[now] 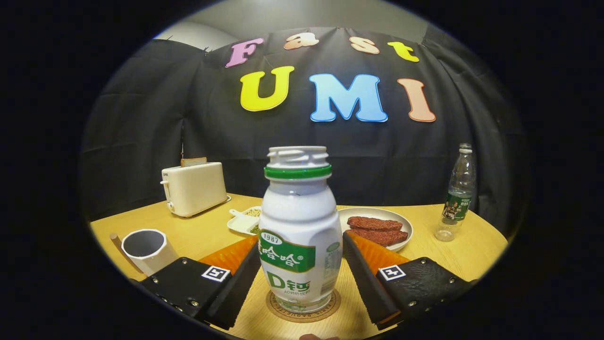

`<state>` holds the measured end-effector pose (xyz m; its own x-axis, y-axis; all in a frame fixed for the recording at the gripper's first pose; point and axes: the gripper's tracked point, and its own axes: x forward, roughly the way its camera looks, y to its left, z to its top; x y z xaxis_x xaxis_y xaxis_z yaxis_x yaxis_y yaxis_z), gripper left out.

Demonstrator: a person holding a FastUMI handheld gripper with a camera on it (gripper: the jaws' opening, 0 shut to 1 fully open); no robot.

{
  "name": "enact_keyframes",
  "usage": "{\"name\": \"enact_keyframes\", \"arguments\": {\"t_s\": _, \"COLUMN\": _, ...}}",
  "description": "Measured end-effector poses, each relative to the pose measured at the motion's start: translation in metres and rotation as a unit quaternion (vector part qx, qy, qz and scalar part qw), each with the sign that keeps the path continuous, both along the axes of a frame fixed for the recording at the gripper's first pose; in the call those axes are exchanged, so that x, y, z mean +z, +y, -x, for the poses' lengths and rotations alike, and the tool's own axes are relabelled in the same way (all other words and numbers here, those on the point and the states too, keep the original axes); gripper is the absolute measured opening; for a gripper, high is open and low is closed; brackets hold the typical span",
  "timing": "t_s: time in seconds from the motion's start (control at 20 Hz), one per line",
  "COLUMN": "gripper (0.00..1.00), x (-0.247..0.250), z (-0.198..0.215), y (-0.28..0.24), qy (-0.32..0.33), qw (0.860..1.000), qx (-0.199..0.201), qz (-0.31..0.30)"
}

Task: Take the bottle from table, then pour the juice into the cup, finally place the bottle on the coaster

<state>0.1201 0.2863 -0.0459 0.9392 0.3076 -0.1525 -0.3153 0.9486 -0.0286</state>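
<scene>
Flanking the bottle (300,236) on its coaster (303,307), my tongs (302,262) stand slightly apart from it; light, slick plastic, best gripped mid-body.

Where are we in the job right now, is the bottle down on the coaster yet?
Nearly finished, it looks. The bottle stands upright on the coaster, uncapped. The gripper straddles it; its fingers sit close on both sides, the right one apparently apart, so release seems under way. The cup stands to the left; I cannot tell whether it holds juice. Left: back off.
</scene>
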Motion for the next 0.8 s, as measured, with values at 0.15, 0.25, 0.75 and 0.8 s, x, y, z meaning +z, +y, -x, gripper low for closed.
{"name": "enact_keyframes", "arguments": {"t_s": 0.15, "gripper": 0.99, "x": 0.017, "z": 0.009, "y": -0.003, "qy": -0.012, "qw": 1.0, "qx": -0.003, "qz": -0.007}}
{"name": "enact_keyframes", "arguments": {"t_s": 0.25, "gripper": 0.99, "x": 0.036, "z": 0.017, "y": -0.003, "qy": -0.026, "qw": 1.0, "qx": -0.004, "qz": -0.011}}
{"name": "enact_keyframes", "arguments": {"t_s": 0.75, "gripper": 0.99, "x": 0.143, "z": 0.061, "y": -0.02, "qy": -0.102, "qw": 0.994, "qx": -0.046, "qz": 0.006}}
{"name": "enact_keyframes", "arguments": {"t_s": 0.8, "gripper": 0.98, "x": 0.15, "z": 0.063, "y": -0.024, "qy": -0.101, "qw": 0.993, "qx": -0.053, "qz": 0.004}}
